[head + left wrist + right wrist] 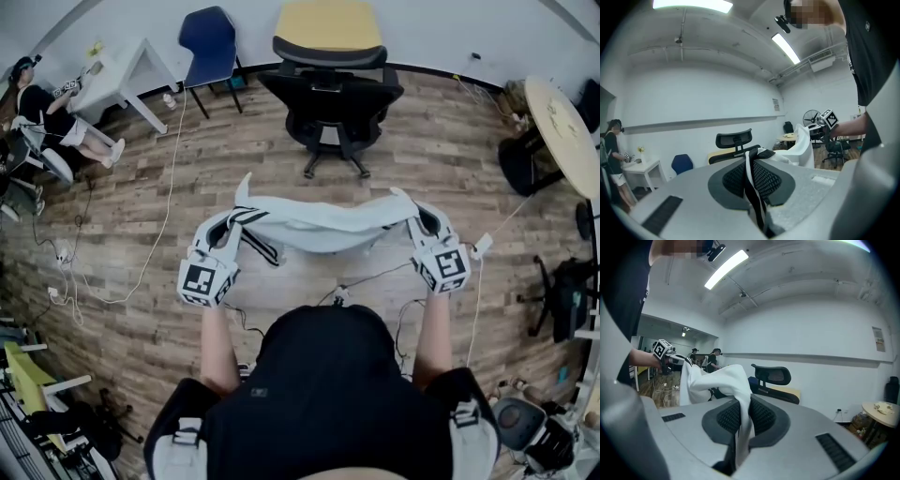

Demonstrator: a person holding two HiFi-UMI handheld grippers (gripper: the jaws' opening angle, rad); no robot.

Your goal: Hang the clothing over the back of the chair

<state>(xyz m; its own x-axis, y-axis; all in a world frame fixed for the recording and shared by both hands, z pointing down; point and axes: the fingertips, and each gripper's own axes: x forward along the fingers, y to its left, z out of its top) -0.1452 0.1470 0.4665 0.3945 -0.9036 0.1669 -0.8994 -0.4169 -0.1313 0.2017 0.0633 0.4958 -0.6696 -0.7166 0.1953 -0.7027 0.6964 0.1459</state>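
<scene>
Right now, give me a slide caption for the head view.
Left gripper and right gripper stretch a white garment between them, facing a black office chair.

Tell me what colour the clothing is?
The clothing is white with black stripes at one end; the head view shows it best.

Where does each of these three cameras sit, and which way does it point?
Head view: on the person's head, looking steeply down at both forearms and the white garment stretched between left claw and right claw.
Left gripper view: on the left claw, looking along jaws shut on the garment toward the black office chair; right forearm shows.
Right gripper view: on the right claw, likewise; left forearm shows.
All three share garment and chair.
</scene>
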